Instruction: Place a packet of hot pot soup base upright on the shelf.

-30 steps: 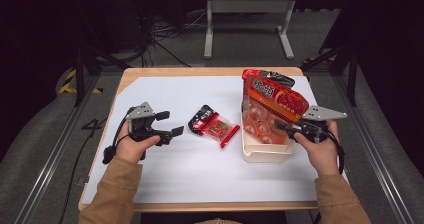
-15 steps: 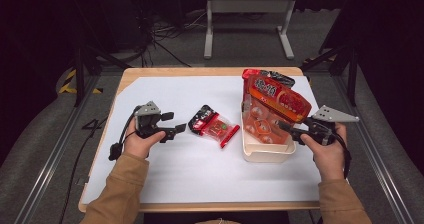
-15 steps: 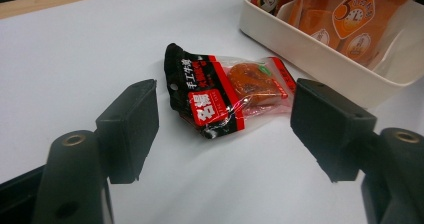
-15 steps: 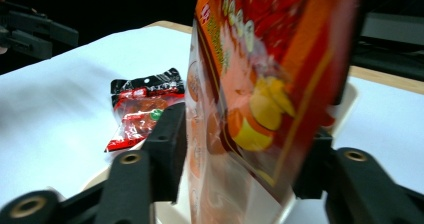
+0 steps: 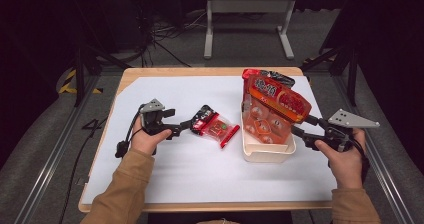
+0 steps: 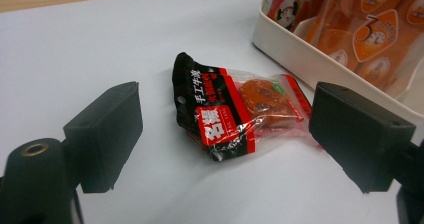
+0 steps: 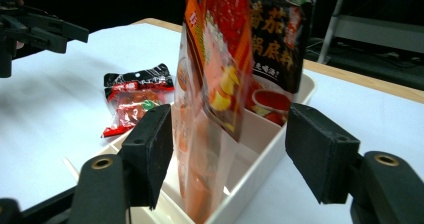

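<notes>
A small red-and-black snack packet [image 5: 216,128] [image 6: 225,119] lies flat on the white table cover. My left gripper [image 5: 187,125] [image 6: 225,91] is just left of it, low over the table. Its jaws have just been opening and stand open, with the packet lying ahead between them, untouched. A cream box [image 5: 267,153] [image 7: 270,149] holds tall orange bags [image 5: 277,101] [image 7: 210,84] standing upright. My right gripper [image 5: 302,125] [image 7: 230,114] is at the box's right side. Its jaws have just been opening and stand open either side of an orange bag's edge, without pressing on it.
The white cover [image 5: 200,179] spans the wooden table, with bare room in front of the box and the packet. A dark sauce bag [image 7: 277,39] stands behind the orange ones in the box. A metal stand [image 5: 247,24] is on the floor beyond the table.
My right gripper let go of the orange bag, opened wide and drew back a little to the right. My left gripper moved right, closer to the snack packet.
</notes>
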